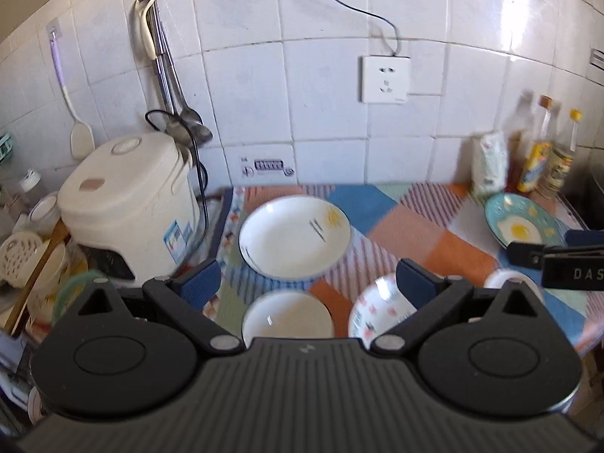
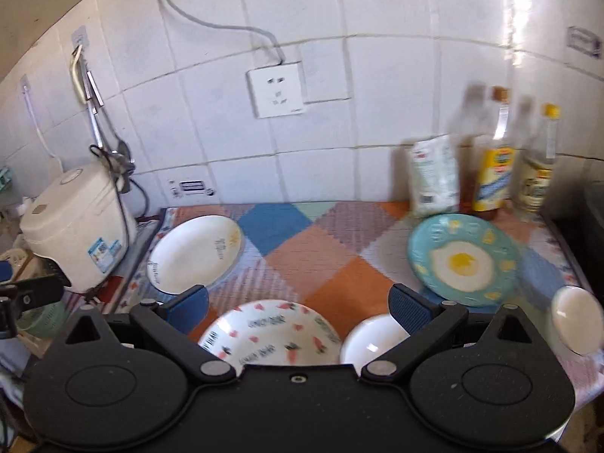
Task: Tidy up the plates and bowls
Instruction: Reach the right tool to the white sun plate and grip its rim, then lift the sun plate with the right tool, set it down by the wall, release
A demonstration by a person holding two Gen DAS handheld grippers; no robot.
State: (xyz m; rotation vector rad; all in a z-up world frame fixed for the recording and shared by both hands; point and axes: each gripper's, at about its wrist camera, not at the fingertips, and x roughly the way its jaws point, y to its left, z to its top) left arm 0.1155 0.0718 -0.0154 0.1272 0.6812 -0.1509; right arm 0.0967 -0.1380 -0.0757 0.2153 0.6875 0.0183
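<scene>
Left wrist view: left gripper (image 1: 309, 281) spread wide, empty, above small white bowl (image 1: 287, 319); right gripper (image 2: 300, 304) also wide over strawberry-print plate (image 2: 270, 334). Suggest gripping rims squarely, stacking onto white sun-print plate (image 1: 294, 237) on patchwork cloth (image 1: 392, 226).

A home kitchen: tiled wall (image 1: 321, 120), rice cooker (image 1: 128, 204), hanging ladles (image 1: 166, 75), condiment bottles (image 2: 494, 166), patchwork-covered counter (image 2: 302, 241).

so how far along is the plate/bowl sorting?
Done: nothing looks stacked. The white plate, egg plate, carrot plate and the two white bowls lie apart on the cloth. In hand: nothing; left gripper and right gripper are open and empty. Left: all the grouping.
</scene>
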